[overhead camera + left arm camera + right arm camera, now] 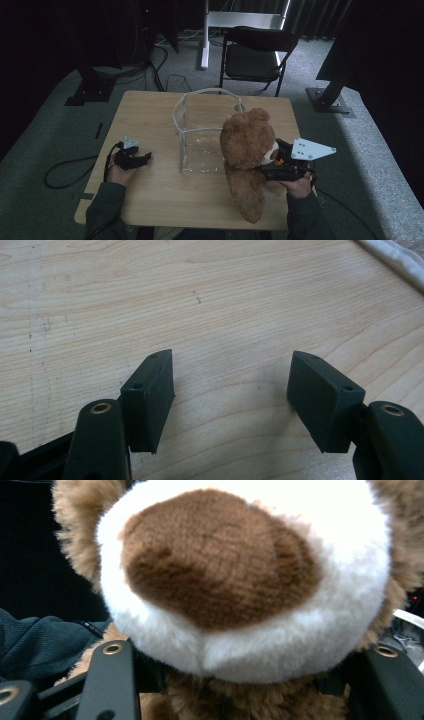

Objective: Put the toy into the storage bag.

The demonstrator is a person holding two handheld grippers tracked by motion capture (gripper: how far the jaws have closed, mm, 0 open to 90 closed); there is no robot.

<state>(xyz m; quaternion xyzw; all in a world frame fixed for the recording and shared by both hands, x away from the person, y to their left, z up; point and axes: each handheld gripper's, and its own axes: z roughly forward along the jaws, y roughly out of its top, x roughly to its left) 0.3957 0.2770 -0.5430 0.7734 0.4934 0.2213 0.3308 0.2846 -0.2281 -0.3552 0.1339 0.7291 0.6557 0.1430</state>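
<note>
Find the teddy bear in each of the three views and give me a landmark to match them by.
High view: the teddy bear is right of centre, upright beside the clear bag, with the right hand-held gripper gripping it under the snout.
Left gripper view: not in this picture; open jaws over the wooden table.
Right gripper view: its white and brown snout sits close up, above the jaws.
Shared landmark: the snout, on the bear's gripper side in the high view.

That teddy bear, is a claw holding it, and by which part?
Yes: the right claw grips the teddy bear at the neck, just under its muzzle. The left claw is empty.
</note>
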